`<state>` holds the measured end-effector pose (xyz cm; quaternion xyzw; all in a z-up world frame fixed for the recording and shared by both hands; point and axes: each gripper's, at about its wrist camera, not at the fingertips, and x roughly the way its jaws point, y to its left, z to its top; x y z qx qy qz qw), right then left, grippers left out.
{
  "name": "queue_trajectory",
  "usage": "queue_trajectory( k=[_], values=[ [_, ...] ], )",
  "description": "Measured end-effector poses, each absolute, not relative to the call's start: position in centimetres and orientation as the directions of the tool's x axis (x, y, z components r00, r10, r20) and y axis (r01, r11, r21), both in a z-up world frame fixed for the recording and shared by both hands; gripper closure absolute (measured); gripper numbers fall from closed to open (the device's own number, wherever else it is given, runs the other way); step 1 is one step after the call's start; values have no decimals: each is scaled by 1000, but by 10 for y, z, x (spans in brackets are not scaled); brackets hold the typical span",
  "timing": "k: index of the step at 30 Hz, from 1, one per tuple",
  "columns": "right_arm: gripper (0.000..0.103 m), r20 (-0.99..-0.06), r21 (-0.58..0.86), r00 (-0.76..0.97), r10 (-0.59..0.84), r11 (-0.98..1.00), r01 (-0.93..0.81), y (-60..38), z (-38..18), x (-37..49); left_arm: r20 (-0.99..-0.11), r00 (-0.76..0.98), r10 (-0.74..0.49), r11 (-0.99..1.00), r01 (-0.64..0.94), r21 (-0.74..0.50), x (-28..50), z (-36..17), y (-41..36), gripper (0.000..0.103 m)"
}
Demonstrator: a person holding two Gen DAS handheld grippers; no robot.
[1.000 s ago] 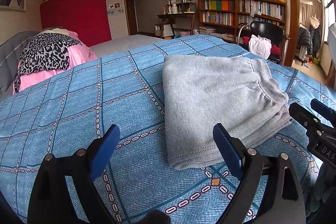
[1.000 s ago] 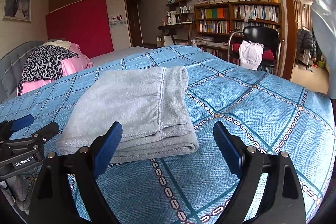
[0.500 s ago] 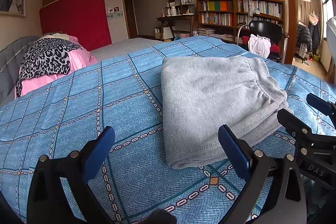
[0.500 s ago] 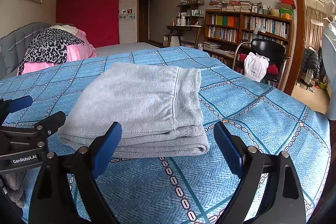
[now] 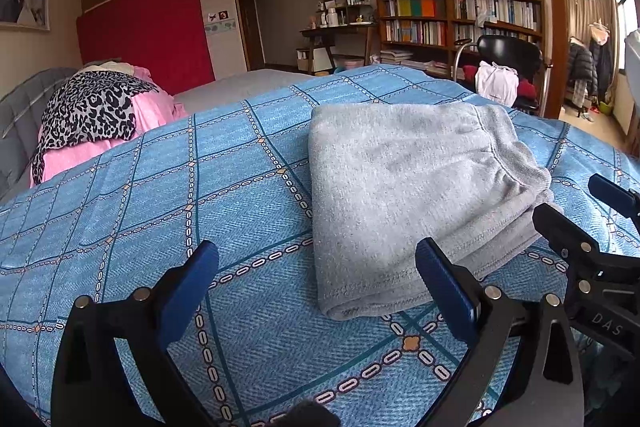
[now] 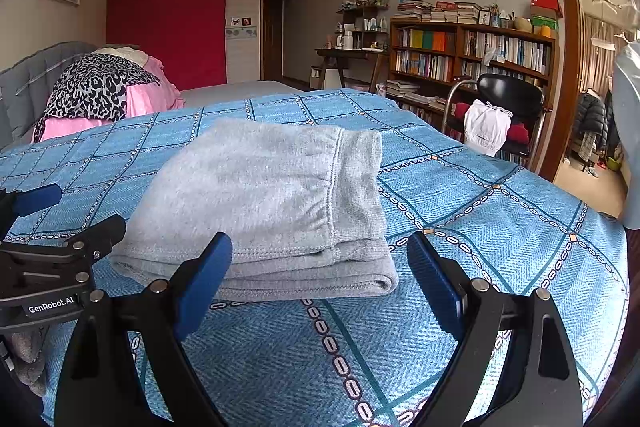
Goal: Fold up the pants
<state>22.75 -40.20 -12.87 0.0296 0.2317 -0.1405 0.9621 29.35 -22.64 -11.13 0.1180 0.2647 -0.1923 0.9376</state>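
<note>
Your bed (image 5: pixel 168 219) wears a blue checked cover; folded grey pants (image 5: pixel 408 187) and a pink, leopard-print heap (image 5: pixel 92 115) lie on it.

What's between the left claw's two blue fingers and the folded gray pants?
Only bare blue bedspread. In the left wrist view, the left gripper hangs open, just short of the gray pants, with nothing lying in that stretch.
</note>
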Motion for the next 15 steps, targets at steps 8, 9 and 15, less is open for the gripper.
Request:
queue_trajectory(
  k=[8, 9, 15],
  values=[
    [13, -454, -8, 853, -257, 959, 284, -402, -129, 227, -544, 783, -302, 895, 430, 121, 294, -113, -228, 5],
    [13, -455, -8, 853, -256, 959, 284, -402, -129, 228, -544, 783, -301, 894, 430, 124, 294, -114, -229, 5],
    [13, -455, -9, 853, -257, 959, 284, -402, -129, 228, -535, 790, -299, 890, 433, 142, 291, -115, -231, 5]
  ],
)
